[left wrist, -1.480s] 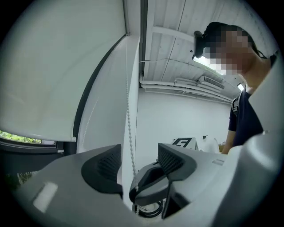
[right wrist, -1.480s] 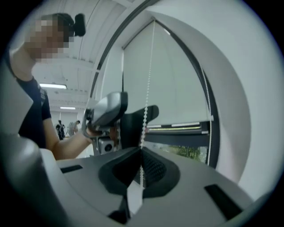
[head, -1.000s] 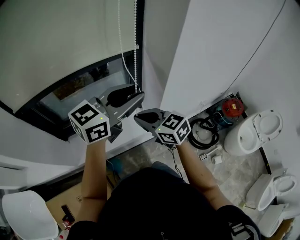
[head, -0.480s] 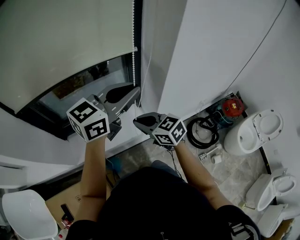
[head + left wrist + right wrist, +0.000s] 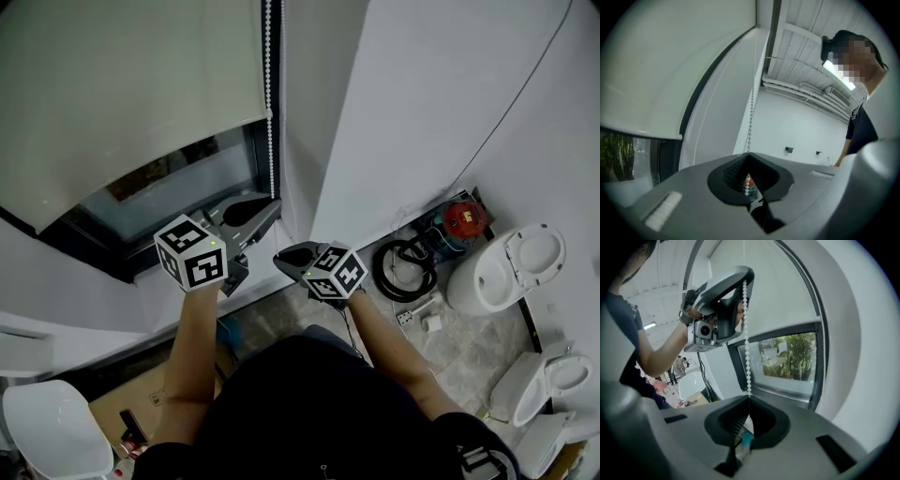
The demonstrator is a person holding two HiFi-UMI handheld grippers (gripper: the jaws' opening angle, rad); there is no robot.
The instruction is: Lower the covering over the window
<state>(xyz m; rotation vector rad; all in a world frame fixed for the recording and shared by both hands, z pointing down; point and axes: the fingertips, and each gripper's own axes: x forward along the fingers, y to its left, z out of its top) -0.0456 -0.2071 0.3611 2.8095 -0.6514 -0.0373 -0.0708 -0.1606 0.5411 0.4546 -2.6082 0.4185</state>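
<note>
As white beaded cord (image 5: 270,112) hangs mid-frame, left gripper (image 5: 273,203) pinches it; right gripper (image 5: 281,259) pinches it just below.

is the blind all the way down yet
No, partly down: window glass shows below the bottom edge of the blind.

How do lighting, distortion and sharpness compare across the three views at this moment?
Head view: dim and grey, edges of the wall bowed, yet the bead chain reads sharp against the blind. Left gripper view: heavy fisheye, black corners, near jaws soft, mosaic patch upper right. Right gripper view: same fisheye; the window shows daylit foliage, not washed out.
</note>
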